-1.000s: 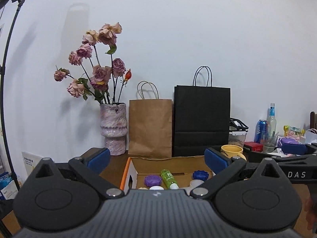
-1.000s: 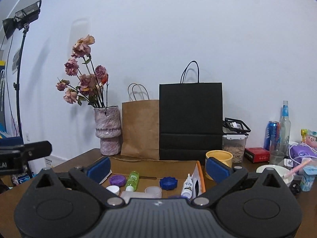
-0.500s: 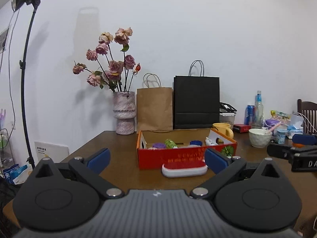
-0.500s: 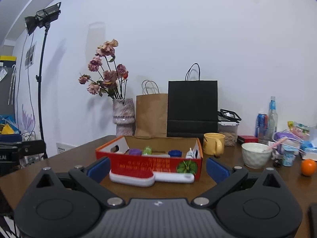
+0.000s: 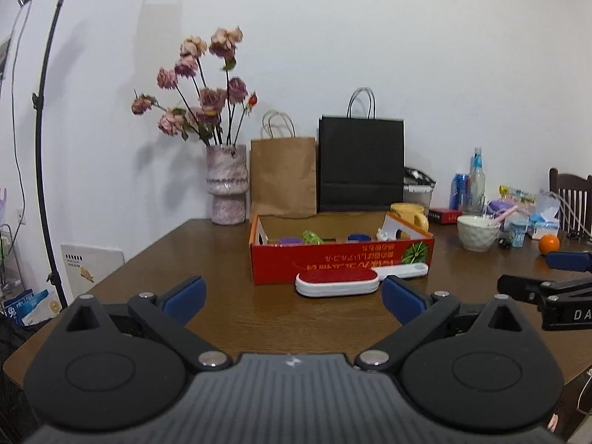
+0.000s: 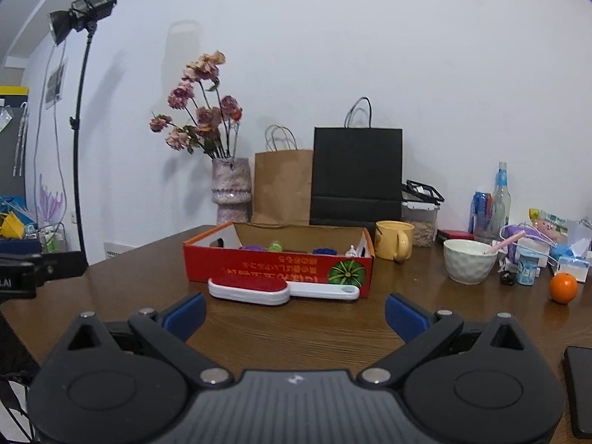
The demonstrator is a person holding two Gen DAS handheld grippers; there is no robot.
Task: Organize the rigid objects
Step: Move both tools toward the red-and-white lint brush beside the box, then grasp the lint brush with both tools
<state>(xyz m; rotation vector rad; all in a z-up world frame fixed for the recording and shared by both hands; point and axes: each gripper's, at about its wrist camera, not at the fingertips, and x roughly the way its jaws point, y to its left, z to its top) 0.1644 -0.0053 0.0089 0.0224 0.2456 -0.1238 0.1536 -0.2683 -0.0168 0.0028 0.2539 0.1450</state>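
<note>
Your left claw (image 5: pixel 290 296) is spread wide with nothing between its blue pads (image 5: pixel 184 293), held low over the near part of the desk (image 5: pixel 207 255). Your right claw (image 6: pixel 295 309) is just as wide open and equally empty, also low above the wood. In the left view the right claw shows at the right edge; in the right view the left claw shows at the left edge.

Ahead of both claws sits the red box (image 5: pixel 342 257), open at the top, its printed long side facing you. Inside it you can make out a purple lid (image 5: pixel 290 240), a green bottle (image 5: pixel 312 237), a blue cap (image 5: pixel 358 237) and a small white bottle (image 6: pixel 351 251) near the right end; the rest of the contents are hidden by the wall.

The brush (image 5: pixel 336 283), red on top with a white body, lies flat on the desk just in front of the box, its white handle (image 6: pixel 325 291) running to the right along the box's front wall. Whether it touches the box is not clear. It lies between the claws and the box, closer to the box.

Behind the box stand a vase (image 5: pixel 226 184) of dried roses, a brown bag (image 5: pixel 283 177) and a black bag (image 5: pixel 360 164), side by side against the wall. To the right of the box are a yellow mug (image 6: pixel 394 245), a white bowl (image 6: pixel 469 267) and an orange (image 6: pixel 562 288).
</note>
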